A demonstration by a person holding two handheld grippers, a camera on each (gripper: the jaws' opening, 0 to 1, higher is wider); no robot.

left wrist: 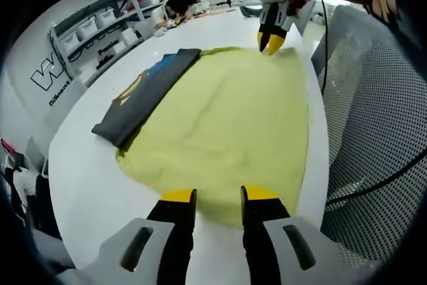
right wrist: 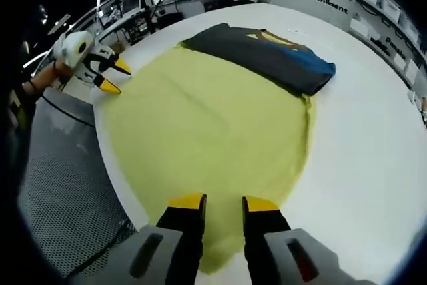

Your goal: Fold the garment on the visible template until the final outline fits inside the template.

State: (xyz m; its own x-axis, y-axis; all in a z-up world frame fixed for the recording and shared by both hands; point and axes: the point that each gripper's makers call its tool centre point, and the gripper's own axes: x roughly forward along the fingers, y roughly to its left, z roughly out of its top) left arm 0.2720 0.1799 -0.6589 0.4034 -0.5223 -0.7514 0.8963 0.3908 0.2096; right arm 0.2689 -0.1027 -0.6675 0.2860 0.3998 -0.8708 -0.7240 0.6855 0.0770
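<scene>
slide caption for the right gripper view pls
Right gripper open over the yellow template; folded dark garment lies along its far edge.

You've got a white tabletop carrying a yellow-green cloth spread flat near its edge, and a folded dark garment with blue and yellow print lying along the cloth's far side.

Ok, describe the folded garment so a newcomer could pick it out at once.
Start at the big white table, then find the wide yellow-green cloth spread across it. The folded garment lies along that cloth's far edge, partly on the cloth and partly on the table. It is the one dark charcoal bundle there, with a blue patch and a yellow print on top.
</scene>
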